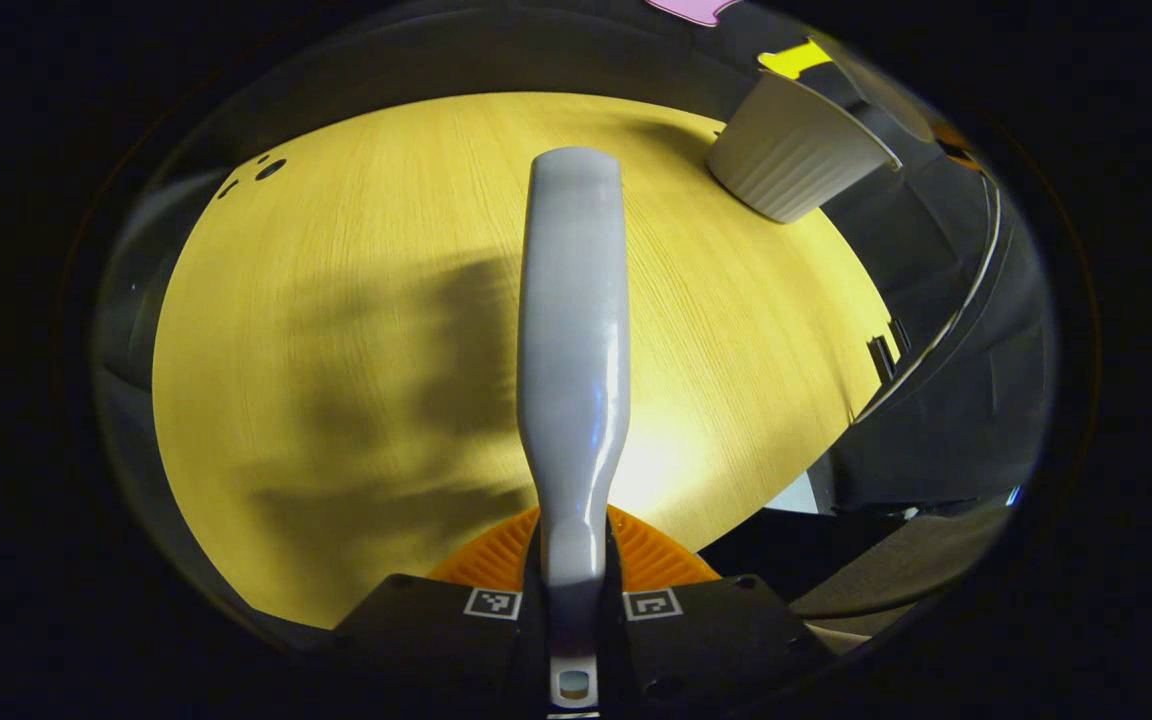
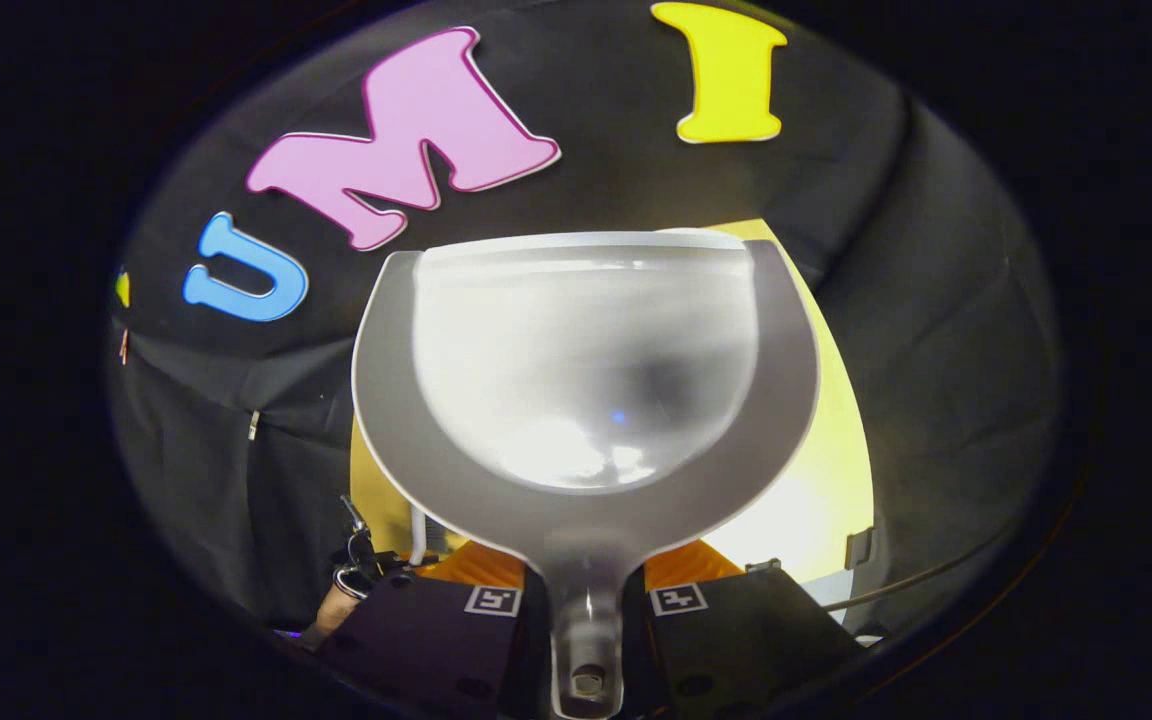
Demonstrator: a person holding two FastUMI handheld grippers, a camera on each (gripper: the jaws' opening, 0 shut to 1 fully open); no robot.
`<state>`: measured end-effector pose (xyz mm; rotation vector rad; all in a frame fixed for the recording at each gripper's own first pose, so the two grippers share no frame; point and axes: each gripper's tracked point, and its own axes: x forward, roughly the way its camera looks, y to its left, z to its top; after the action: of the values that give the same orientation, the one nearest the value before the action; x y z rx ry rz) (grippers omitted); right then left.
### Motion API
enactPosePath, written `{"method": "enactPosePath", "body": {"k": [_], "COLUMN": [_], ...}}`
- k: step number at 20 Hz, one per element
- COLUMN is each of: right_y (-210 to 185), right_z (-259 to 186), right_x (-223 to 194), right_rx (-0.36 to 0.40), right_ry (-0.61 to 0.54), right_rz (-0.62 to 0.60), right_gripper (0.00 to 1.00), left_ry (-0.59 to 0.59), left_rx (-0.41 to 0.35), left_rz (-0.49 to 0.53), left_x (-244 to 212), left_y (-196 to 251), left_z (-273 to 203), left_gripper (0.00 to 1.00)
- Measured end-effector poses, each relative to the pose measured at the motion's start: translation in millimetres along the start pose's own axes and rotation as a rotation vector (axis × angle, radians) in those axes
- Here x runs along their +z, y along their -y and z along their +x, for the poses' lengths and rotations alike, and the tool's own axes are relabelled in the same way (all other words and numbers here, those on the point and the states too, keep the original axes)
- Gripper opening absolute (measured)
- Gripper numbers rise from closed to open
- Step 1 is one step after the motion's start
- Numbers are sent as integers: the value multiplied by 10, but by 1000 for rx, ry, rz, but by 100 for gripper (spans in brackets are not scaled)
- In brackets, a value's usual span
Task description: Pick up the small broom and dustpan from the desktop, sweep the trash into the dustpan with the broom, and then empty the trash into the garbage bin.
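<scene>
Both jaws clamp handles: L broom [image 1: 574, 340], R dustpan [image 2: 586, 390].

No readable words, brands or numbers stand on anything here. The only signs are small square black-and-white coded markers [image 1: 492, 602], a pair on each tool's fingers, and they carry patterns rather than text.

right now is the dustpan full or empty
Empty, as far as shows. The dustpan, its handle clamped in the right gripper, is raised toward the booth wall, and its pale scoop shows only glare, no trash.
</scene>
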<state>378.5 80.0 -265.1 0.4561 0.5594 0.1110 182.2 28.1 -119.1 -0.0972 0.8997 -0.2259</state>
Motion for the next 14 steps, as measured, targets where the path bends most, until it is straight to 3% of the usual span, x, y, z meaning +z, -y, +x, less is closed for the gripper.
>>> {"method": "enactPosePath", "body": {"k": [2,3,8,14], "right_y": [-81,-120,-372,-585], "right_z": [-96,-128,-217,-19], "right_x": [-125,-175,-496,-1011], "right_rx": [6,8,19,55], "right_ry": [24,43,97,52], "right_rz": [-67,-102,-250,-328], "right_gripper": [28,32,32,32], "left_ry": [11,14,23,29], "left_rx": [14,26,56,60], "left_rz": [-28,-35,-66,-80], "left_x": [-17,-18,-34,-59], "left_y": [18,9,0,19], "left_z": [-3,-11,-49,-91], "left_gripper": [23,23,23,23]}}
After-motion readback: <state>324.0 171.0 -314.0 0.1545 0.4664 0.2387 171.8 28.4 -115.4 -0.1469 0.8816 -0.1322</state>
